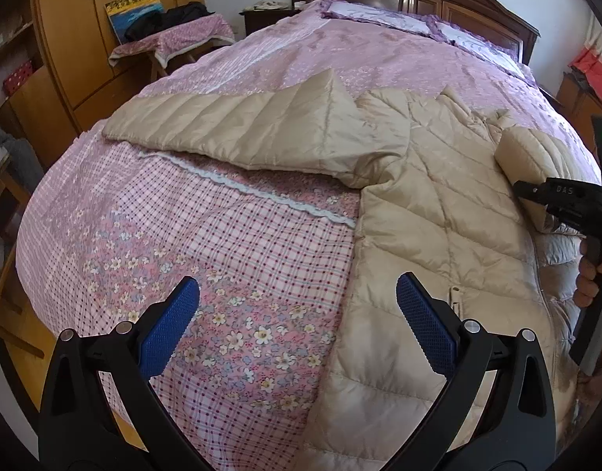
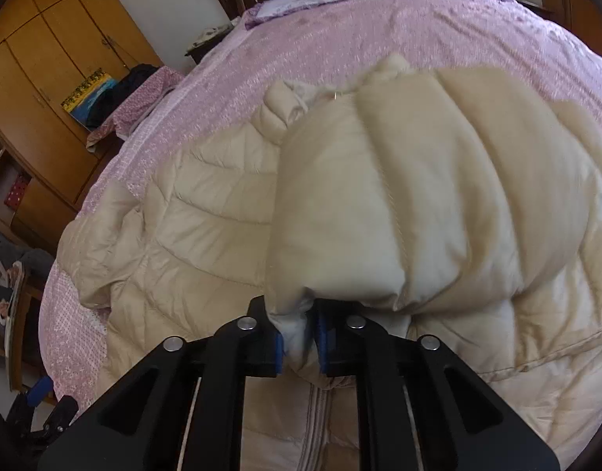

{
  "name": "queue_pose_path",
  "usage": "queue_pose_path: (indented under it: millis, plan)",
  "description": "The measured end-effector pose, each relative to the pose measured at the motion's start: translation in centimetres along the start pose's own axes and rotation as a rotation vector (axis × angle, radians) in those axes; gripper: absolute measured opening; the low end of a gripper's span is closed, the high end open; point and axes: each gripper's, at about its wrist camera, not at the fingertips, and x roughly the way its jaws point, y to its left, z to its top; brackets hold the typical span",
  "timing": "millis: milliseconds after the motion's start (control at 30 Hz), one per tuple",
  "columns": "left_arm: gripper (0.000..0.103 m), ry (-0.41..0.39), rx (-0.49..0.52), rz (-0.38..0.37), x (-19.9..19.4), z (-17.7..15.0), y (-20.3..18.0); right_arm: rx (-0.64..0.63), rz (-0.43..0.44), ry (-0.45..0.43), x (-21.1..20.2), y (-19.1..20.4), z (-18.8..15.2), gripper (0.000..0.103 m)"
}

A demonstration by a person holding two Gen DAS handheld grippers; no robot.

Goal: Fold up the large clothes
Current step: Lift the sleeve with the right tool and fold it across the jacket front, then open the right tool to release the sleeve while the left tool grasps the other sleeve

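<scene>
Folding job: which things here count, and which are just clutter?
In play:
- beige down jacket
- its sleeve, pinched in the right hand-held gripper
- left hand-held gripper, open over the bed

Just lying about:
- painting
- dark clothes
- wardrobe

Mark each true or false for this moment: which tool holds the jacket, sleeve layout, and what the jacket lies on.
1. The right tool is closed on a sleeve end of the beige puffer jacket. True.
2. The left tool grips the jacket hem. False: its jaws stand wide open with nothing between them, above the bedspread beside the jacket.
3. The jacket's other sleeve lies stretched out flat across the bed. True.
4. The jacket lies on a wooden floor. False: it lies on the pink patterned bedspread.
5. The jacket is dark blue. False: it is beige.
</scene>
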Motion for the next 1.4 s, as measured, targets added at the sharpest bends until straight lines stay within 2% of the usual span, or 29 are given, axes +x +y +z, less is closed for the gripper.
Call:
queue_pose_path:
  millis: [133, 300, 567, 633, 700, 767, 900, 1200, 1333, 1400]
  plan:
    - [0.1, 0.006, -0.005, -0.002, 0.2, -0.1, 0.0, 0.012, 0.033, -0.011, -0.1, 0.4, -0.2, 0.047]
    - [0.1, 0.001, -0.001, -0.012, 0.0, -0.1, -0.5, 0.009, 0.071, -0.011, -1.3, 1.5, -0.6, 0.061]
    - [0.1, -0.029, 0.054, -0.041, -0.9, 0.5, -3.0, 0.042, 0.102, -0.036, -5.9, 0.4, -2.4, 0.064]
    - [0.1, -0.029, 0.069, -0.061, -1.1, 0.7, -4.0, 0.06, 0.113, -0.045, -7.0, -0.3, -2.9, 0.07]
    - [0.1, -0.032, 0.086, -0.082, -1.4, 0.9, -5.1, 0.067, 0.11, -0.063, -8.5, -1.2, -3.3, 0.071]
    - [0.1, -0.043, 0.108, -0.093, -1.7, 1.1, -6.3, 0.058, 0.086, -0.086, -9.8, -1.9, -3.6, 0.071]
    - [0.1, -0.055, 0.152, -0.11, -2.1, 1.3, -8.7, 0.048, -0.016, -0.11, -11.8, -3.7, -4.3, 0.073]
    - [0.1, -0.034, 0.261, -0.197, -2.8, 1.8, -15.1, 0.215, -0.16, -0.127, -14.8, -12.1, -7.1, 0.078]
    - [0.1, -0.034, 0.312, -0.256, -3.3, 2.3, -18.9, 0.322, -0.167, -0.13, -15.7, -15.6, -8.2, 0.079]
    - [0.1, -0.046, 0.347, -0.262, -3.3, 2.7, -21.0, 0.351, -0.169, -0.122, -16.0, -17.1, -8.8, 0.079]
